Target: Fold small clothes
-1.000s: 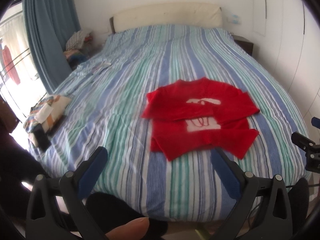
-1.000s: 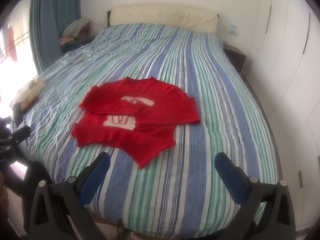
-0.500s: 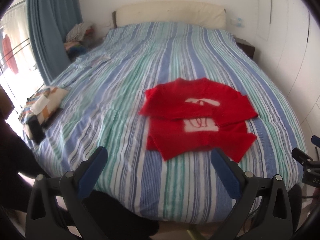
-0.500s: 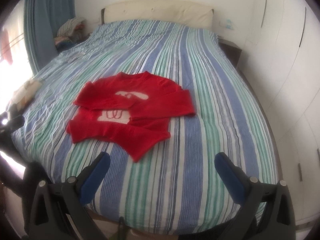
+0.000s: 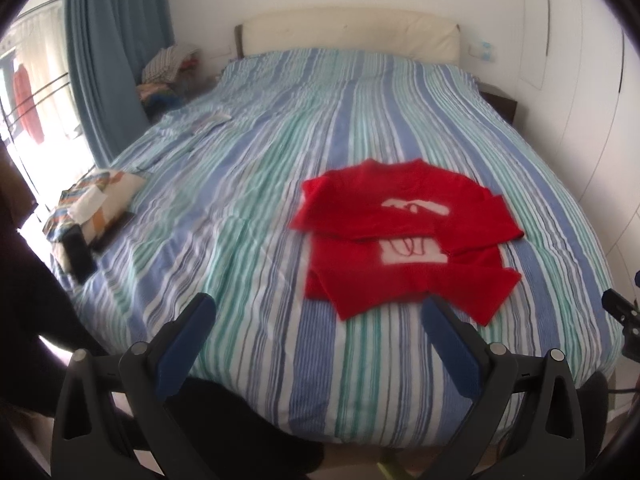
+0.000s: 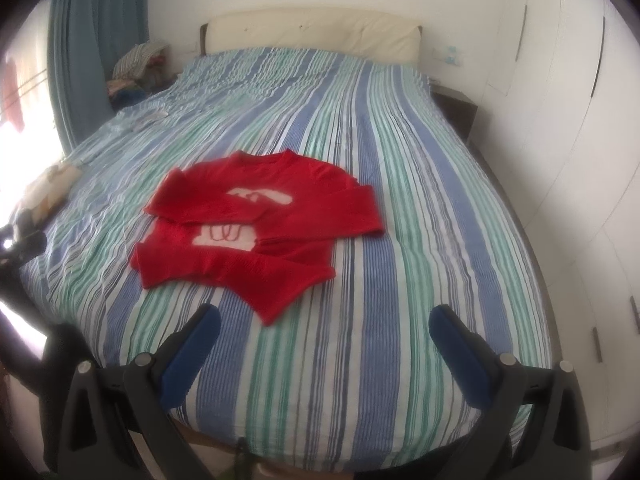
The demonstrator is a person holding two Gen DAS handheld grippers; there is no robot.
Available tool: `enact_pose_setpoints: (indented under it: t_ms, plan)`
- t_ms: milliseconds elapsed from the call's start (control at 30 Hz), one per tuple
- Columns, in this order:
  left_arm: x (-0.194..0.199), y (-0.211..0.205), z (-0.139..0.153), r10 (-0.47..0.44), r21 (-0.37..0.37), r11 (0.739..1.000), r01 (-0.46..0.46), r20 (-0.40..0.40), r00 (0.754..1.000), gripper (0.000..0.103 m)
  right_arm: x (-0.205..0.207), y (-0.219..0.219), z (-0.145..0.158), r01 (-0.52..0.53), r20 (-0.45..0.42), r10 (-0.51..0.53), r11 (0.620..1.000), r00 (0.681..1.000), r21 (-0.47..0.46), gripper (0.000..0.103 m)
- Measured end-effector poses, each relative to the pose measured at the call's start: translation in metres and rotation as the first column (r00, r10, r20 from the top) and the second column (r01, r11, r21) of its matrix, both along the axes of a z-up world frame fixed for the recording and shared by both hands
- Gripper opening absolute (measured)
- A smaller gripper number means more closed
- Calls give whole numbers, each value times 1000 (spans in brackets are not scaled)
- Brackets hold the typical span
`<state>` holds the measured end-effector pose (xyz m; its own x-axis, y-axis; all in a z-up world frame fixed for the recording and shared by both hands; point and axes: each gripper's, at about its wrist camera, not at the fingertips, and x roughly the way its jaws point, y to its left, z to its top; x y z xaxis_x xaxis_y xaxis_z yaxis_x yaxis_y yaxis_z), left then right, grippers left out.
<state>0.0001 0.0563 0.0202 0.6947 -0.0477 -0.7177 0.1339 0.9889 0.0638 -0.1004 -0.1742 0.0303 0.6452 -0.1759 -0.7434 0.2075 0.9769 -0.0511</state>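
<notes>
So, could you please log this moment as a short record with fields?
garment: red sweater, both sleeves folded across its front, flat on striped bedspread
left gripper: open, holding nothing, off the bed's near edge
right gripper: open, holding nothing, above the near edge
contact: neither touches the sweater

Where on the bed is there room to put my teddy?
Bare striped cover lies between the red sweater and the headboard, and on the wardrobe side. The window edge is crowded: patterned pillow, papers.
</notes>
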Motion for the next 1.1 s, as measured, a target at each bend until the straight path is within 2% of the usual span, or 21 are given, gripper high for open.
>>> enact_pose_setpoints:
  t_ms: [267, 533, 1100]
  plan:
    - [11, 2, -24, -1, -8, 1000, 0, -79, 997, 103, 2, -15, -8, 35, -6, -35, 999, 999, 27, 103]
    - [13, -13, -20, -46, 2, 999, 47, -65, 997, 103, 8, -8, -16, 11, -11, -11, 999, 1000, 40, 103]
    - [9, -18, -24, -64, 34, 997, 67, -67, 996, 103, 16, 4, -24, -36, -21, 38, 998, 999, 59, 103]
